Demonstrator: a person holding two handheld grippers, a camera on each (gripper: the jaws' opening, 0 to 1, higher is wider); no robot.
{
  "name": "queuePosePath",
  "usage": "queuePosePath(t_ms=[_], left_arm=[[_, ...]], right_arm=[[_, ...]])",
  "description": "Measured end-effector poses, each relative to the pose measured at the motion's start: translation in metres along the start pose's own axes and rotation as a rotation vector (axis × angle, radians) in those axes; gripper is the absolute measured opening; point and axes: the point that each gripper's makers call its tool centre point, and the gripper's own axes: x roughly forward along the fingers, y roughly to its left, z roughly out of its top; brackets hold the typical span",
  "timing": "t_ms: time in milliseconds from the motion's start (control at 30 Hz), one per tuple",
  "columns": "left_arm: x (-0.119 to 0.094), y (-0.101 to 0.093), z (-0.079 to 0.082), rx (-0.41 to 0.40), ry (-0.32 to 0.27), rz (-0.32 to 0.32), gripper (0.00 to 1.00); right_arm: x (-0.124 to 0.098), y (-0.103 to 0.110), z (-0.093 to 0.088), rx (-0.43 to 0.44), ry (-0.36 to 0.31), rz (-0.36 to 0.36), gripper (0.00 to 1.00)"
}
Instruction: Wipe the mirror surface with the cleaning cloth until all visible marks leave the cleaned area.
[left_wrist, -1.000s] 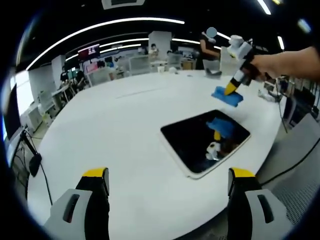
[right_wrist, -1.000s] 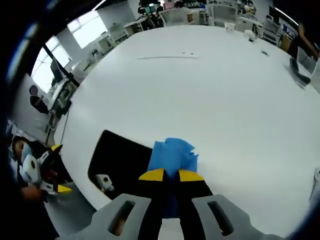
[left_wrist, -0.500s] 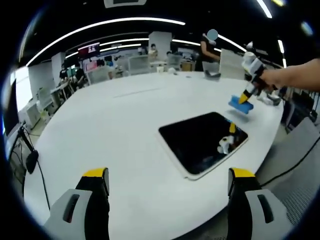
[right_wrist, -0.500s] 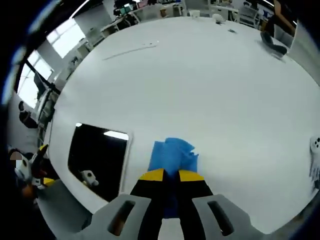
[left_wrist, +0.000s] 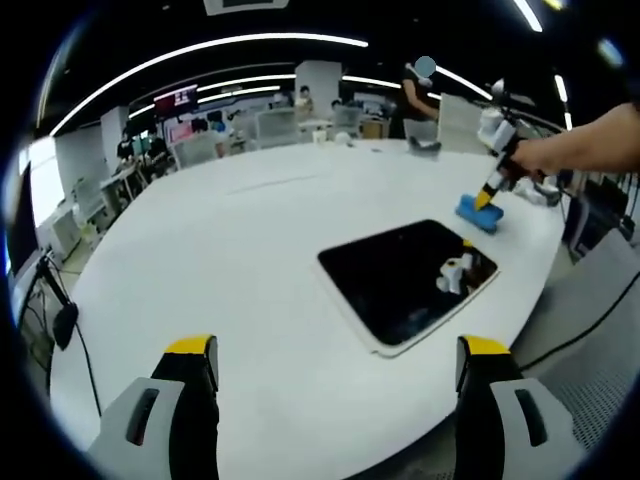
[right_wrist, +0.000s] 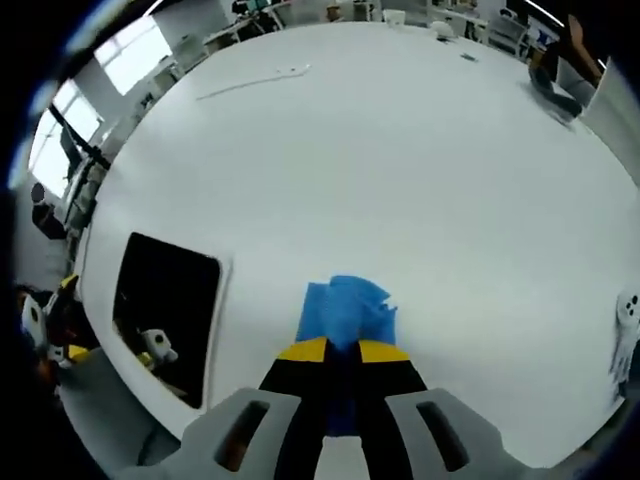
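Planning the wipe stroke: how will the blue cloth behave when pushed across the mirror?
The blue cloth looks floppy: it is crumpled where the right hand-held gripper pinches it, so it would probably bunch. It likely weighs little and may slide easily over the glossy mirror.

the right gripper (right_wrist: 342, 352) rises from the bottom of the right gripper view, its yellow-tipped jaws pressed together on a blue cloth (right_wrist: 345, 312). the cloth fans out ahead of the tips and lies against a wide white table (right_wrist: 400, 170). a dark mirror (right_wrist: 165, 312) lies flat on the table to the left of the cloth, apart from it, near the table edge. its surface carries a small pale reflection at the lower end. beyond that edge, at far left, the left gripper (right_wrist: 45, 330) is partly visible; its jaw position cannot be judged.
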Motion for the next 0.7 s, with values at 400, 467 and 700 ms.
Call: queuePosePath(t_ms=[400, 467, 700], left_arm=[[0.001, 0.001, -0.007, -0.01, 0.04, 0.005, 0.99], [0.001, -0.002, -0.006, -0.006, 0.035, -0.004, 0.99], [0.0, 0.0, -0.005, 0.008, 0.031, 0.009, 0.99]], right_arm=[[0.009, 0.0, -0.014, -0.034, -0.014, -0.035, 0.07], [0.008, 0.001, -0.015, -0.024, -0.026, -0.058, 0.07], [0.006, 0.003, -0.015, -0.037, -0.079, -0.116, 0.07]])
